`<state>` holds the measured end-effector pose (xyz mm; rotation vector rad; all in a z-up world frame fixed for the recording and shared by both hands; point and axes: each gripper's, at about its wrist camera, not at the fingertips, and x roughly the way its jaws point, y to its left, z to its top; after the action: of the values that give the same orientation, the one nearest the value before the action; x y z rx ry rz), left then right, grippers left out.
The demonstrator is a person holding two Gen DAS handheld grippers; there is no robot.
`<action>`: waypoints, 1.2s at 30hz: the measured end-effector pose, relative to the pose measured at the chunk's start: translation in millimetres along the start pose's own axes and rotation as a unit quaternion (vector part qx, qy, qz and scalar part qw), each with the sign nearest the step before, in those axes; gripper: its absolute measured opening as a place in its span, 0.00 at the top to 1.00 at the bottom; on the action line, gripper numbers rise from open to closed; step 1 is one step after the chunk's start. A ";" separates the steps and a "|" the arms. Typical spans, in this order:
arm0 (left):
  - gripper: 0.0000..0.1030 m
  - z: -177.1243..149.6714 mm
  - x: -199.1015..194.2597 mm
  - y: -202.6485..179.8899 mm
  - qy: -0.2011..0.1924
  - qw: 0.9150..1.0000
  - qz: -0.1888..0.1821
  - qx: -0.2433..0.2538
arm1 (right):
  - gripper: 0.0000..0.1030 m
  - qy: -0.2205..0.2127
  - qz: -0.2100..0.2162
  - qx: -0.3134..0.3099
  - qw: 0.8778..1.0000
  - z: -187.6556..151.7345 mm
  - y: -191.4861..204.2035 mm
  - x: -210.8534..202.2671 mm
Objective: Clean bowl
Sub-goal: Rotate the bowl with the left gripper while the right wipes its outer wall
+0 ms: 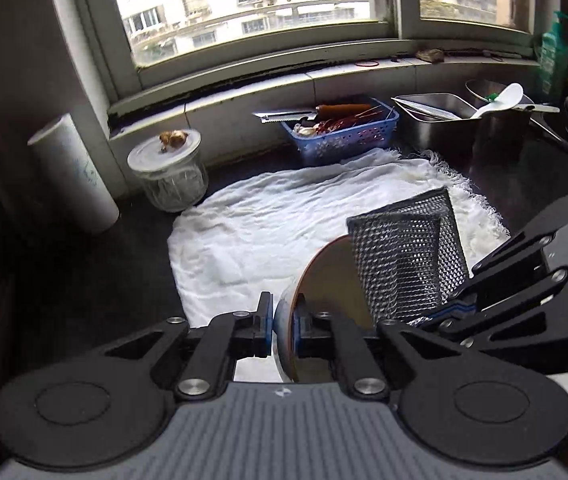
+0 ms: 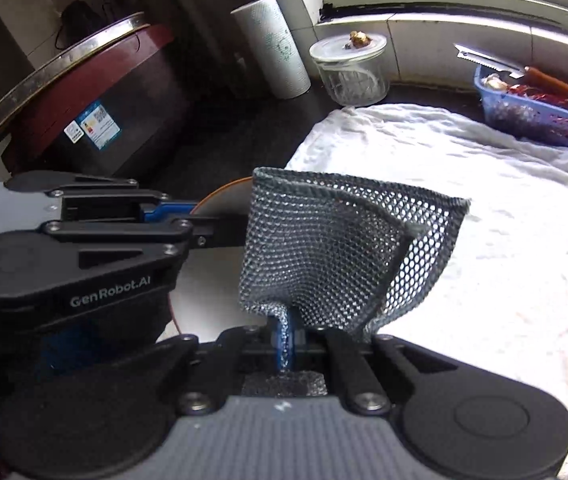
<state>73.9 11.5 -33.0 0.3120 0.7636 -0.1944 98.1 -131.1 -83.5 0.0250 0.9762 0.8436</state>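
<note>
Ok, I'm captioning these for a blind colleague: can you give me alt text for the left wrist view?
The left claw grips the rim of a tilted bowl over a white cloth, while the right claw holds a grey mesh scrubber against the bowl's inside. Behind are a lidded glass jar, a blue basket and a window.

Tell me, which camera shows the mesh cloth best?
The right wrist view: the mesh cloth fills the middle, pinched in the right gripper. The left wrist view shows it smaller, off to the side, against the bowl.
</note>
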 end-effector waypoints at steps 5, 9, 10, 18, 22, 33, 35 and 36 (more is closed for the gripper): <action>0.92 -5.7 13.0 -4.3 0.002 0.998 -0.019 0.059 | 0.97 -0.011 -0.012 0.016 1.000 -0.5 -18.8 -10.9; 0.92 -15.1 11.8 -12.4 -0.012 0.994 -0.034 0.107 | 0.97 -0.018 -0.014 0.028 0.999 0.1 -25.1 -16.2; 0.92 -17.3 10.9 -14.2 -0.017 0.992 -0.039 0.119 | 0.97 -0.020 -0.013 0.032 0.999 -0.1 -27.7 -18.4; 0.92 -33.3 -0.9 -27.9 -0.083 0.952 -0.084 0.283 | 0.97 -0.032 0.010 0.057 0.998 9.2 -46.7 -36.4; 0.92 -40.6 -6.6 -39.2 -0.105 0.928 -0.085 0.347 | 0.97 -0.028 0.029 0.046 0.998 22.3 -45.0 -34.8; 0.92 -48.1 1.6 -59.9 -0.063 0.956 0.032 0.284 | 0.97 0.003 0.051 0.024 0.998 25.2 -33.0 -18.2; 0.92 -48.9 2.2 -57.3 -0.053 0.972 0.047 0.223 | 0.97 -0.004 0.054 0.037 0.998 21.6 -34.6 -20.2; 0.92 -50.6 1.5 -56.7 -0.051 0.977 0.054 0.201 | 0.97 -0.008 0.054 0.040 0.998 18.6 -33.8 -21.3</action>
<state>26.2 -24.2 -80.1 0.7201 0.6001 -0.2609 126.8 -161.7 -70.1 0.1540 1.0008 0.9008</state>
